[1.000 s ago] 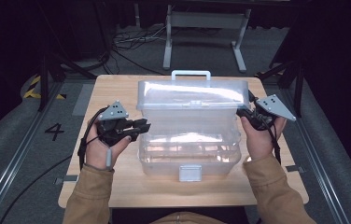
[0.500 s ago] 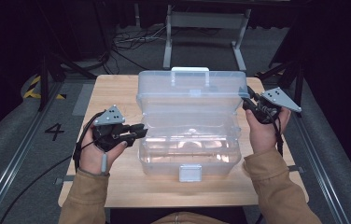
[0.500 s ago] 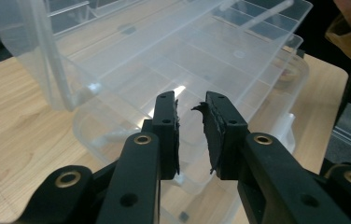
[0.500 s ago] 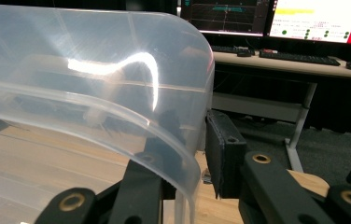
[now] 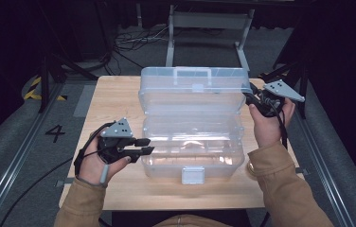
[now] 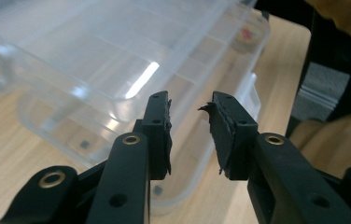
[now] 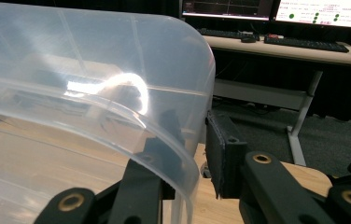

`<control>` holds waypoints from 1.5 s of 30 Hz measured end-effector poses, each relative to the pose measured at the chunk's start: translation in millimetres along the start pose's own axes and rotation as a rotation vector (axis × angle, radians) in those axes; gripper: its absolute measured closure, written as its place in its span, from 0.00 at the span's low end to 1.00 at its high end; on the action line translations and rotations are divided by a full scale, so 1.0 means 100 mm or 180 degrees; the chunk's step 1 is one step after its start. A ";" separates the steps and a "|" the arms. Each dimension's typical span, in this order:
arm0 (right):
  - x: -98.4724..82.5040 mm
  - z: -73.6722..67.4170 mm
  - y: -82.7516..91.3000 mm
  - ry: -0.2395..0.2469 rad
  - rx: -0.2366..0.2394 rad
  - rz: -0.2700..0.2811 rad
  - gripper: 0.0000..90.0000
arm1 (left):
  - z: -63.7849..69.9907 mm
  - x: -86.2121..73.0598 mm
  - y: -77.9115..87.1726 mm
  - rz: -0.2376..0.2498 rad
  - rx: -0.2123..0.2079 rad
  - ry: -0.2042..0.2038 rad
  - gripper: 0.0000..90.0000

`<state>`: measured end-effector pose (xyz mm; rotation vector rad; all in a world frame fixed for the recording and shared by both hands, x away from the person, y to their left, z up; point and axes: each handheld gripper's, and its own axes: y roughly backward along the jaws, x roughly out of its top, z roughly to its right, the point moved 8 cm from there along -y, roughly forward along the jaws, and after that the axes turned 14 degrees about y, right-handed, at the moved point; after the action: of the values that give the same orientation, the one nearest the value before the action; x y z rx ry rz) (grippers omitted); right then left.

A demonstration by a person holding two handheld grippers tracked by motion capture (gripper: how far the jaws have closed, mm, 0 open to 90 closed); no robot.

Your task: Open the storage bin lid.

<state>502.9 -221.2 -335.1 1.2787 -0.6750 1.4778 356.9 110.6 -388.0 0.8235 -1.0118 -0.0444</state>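
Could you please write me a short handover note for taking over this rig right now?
Right claw: shut on the lid of the clear box at its right edge; one jaw is inside the lid wall, one outside. The lid is raised and the box stands partly open.
Left claw: open, nothing between the jaws, which have just been opening; it is beside the left end of the box base.
The box sits mid-table, latch toward you.
Done: lid unlatched and lifted.
Left: probably swing the lid fully back; steady the base if it shifts.

box (image 5: 191,111): clear glossy plastic | table (image 5: 114,97): matt wood | pads (image 6: 222,133): seemingly rough rubber
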 end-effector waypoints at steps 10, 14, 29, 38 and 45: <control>0.02 0.03 -0.05 -0.0016 0.0076 -0.0063 0.83 | 0.06 -0.20 -0.29 -0.0448 -0.0139 -0.0134 0.69; 0.02 0.04 -0.06 -0.0018 0.0092 -0.0078 0.83 | 0.03 -0.29 -0.42 -0.0638 -0.0135 -0.0158 0.69; 0.03 0.06 -0.11 -0.0069 0.0172 -0.0107 0.82 | -0.04 -0.50 -0.77 -0.1218 0.0034 -0.0304 0.81; 0.04 0.08 -0.14 -0.0087 0.0194 -0.0123 0.82 | -0.09 -0.56 -0.85 -0.1326 0.0078 -0.0265 0.85; 0.06 0.08 -0.16 -0.0059 0.0135 -0.0085 0.82 | -0.09 -0.56 -0.86 -0.1336 0.0082 -0.0234 0.85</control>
<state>521.0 -221.3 -330.9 1.3303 -0.6393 1.4670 360.5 77.4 -485.0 1.0532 -0.8948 -0.4229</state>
